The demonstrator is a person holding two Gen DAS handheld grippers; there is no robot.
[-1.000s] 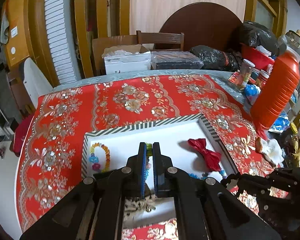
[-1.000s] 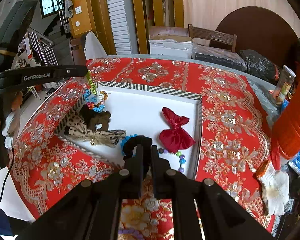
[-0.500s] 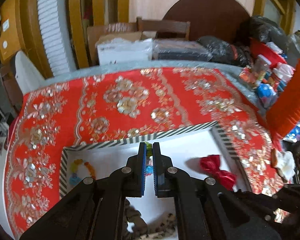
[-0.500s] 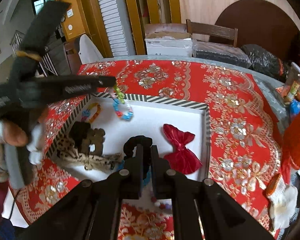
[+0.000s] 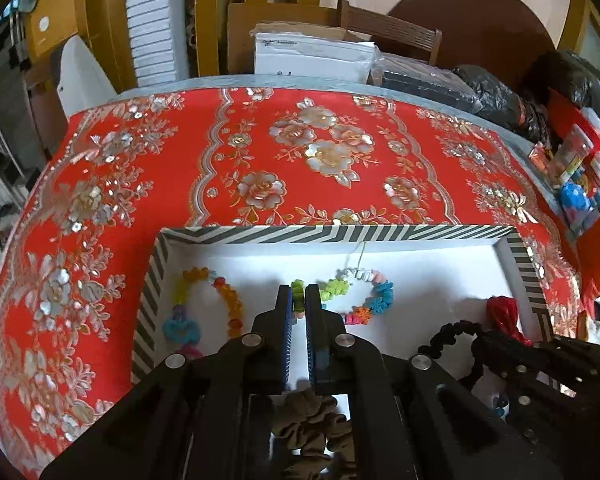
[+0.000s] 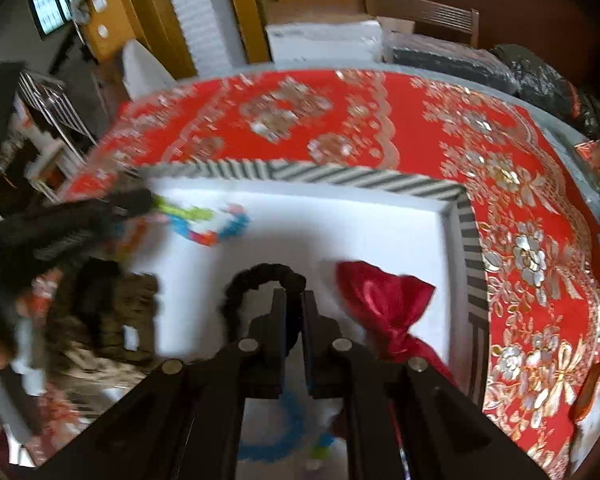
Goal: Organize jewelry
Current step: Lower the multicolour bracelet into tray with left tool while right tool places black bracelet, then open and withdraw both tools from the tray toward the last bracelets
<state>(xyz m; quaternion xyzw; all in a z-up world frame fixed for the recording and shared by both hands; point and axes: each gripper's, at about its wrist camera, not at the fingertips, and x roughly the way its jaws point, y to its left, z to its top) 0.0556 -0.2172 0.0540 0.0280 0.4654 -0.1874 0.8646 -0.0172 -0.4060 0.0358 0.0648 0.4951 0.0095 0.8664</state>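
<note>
Jewelry is mostly lying inside the tray (image 5: 340,234), a shallow white box with a striped rim. A bead bracelet (image 5: 208,304) is resting in its left corner, a red bow (image 6: 384,304) is sitting by the right wall, and brown scrunchies (image 5: 312,440) are bunching at the near edge beside a leopard-print piece. A blue ring (image 6: 276,436) is lying under the right gripper.

Two pieces are being carried in. The left gripper (image 5: 299,304) is pinching one end of a multicolour bracelet (image 5: 360,296), the rest draping onto the tray floor; its jaws are standing nearly together on the beads. The right gripper (image 6: 290,312) is clamping a black scrunchie (image 6: 256,280), jaws almost fully closed, the loop hanging just above the white floor.

Judging from this, the gathering looks well along; both held pieces are waiting for release, and any neater arranging is remaining.

Under the tray, a red floral cloth (image 5: 300,152) is covering the table. Beyond it, boxes, a chair and black bags are crowding the wall.
</note>
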